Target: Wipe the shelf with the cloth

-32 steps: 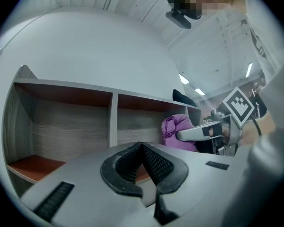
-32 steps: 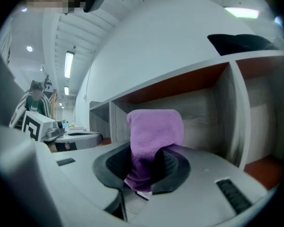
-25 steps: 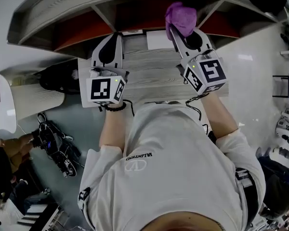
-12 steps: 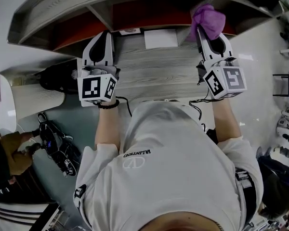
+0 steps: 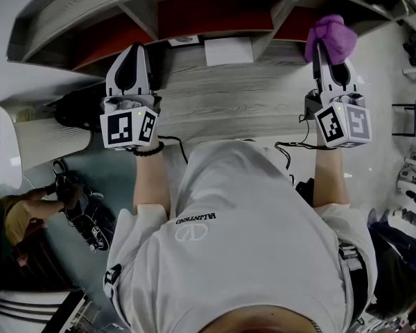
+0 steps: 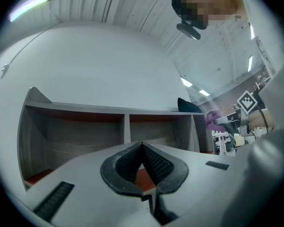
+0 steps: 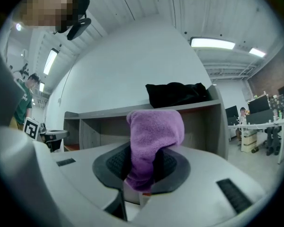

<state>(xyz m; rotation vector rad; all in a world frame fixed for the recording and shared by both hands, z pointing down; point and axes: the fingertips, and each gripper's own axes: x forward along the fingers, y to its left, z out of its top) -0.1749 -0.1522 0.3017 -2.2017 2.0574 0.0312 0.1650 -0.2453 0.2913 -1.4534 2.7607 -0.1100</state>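
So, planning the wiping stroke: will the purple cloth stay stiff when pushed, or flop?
Probably floppy: the cloth bulges in folds out of the right gripper. Likely light, as the pinch alone holds it up. Its fuzzy surface should drag, not slide.

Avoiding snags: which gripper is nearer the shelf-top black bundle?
Right. The right gripper, holding the cloth, is below the black bundle; the left gripper is toward the shelf's other end.

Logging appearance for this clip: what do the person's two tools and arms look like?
The left tool and right tool are light grey, wedge-shaped bodies with black ribbed pads. Each carries a white cube with black square markers. Black cables trail behind them. The person wears a white short-sleeved T-shirt and a dark bracelet on the left wrist.
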